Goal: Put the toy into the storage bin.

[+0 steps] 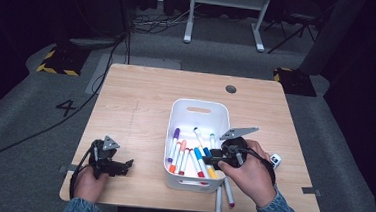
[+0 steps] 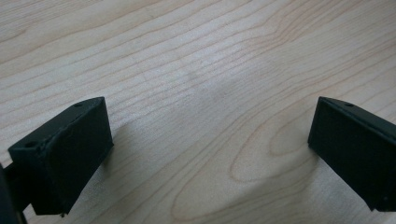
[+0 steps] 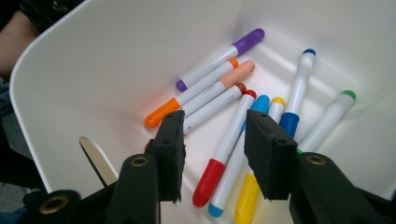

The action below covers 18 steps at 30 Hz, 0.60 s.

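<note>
Right gripper: jaws partly apart, hanging inside the bin above the markers, pads pressing on nothing. The red-capped marker and the light-blue-capped marker lie on the bin floor below the gap; the yellow marker lies just beside them.

Further markers in the bin: purple, orange, peach, dark blue, green.

Bin, high view: white, near the middle of the table, right hand at its near right corner. Two markers lie on the table just outside that corner.

Left gripper: jaws wide apart over bare wood, holding nothing; at the table's near left corner, well apart from the bin.
</note>
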{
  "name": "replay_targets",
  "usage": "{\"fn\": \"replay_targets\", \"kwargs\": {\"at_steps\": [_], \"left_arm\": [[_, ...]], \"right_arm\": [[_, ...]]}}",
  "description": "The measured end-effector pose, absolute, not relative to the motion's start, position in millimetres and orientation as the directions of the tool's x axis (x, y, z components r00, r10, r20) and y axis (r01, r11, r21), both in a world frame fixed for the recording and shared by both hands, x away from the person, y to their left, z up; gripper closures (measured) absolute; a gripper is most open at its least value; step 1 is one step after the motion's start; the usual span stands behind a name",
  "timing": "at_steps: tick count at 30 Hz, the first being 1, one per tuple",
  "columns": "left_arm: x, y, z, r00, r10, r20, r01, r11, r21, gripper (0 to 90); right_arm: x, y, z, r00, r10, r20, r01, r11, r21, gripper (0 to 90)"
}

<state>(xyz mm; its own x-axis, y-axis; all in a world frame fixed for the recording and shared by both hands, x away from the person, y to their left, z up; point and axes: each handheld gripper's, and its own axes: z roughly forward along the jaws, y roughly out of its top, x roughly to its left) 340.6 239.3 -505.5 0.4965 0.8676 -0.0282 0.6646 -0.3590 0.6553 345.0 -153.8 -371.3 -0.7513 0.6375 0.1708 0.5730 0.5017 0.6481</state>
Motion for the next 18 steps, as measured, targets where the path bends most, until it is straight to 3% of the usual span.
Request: {"fn": "replay_targets", "kwargs": {"at_steps": [18], "left_arm": [[341, 239, -505, 0.496, 0.868, -0.027, 0.664, -0.360, 0.656, 0.0]], "right_arm": [[339, -194, -351, -0.712, 0.679, 0.180, 0.565, 0.401, 0.721, 57.6]]}}
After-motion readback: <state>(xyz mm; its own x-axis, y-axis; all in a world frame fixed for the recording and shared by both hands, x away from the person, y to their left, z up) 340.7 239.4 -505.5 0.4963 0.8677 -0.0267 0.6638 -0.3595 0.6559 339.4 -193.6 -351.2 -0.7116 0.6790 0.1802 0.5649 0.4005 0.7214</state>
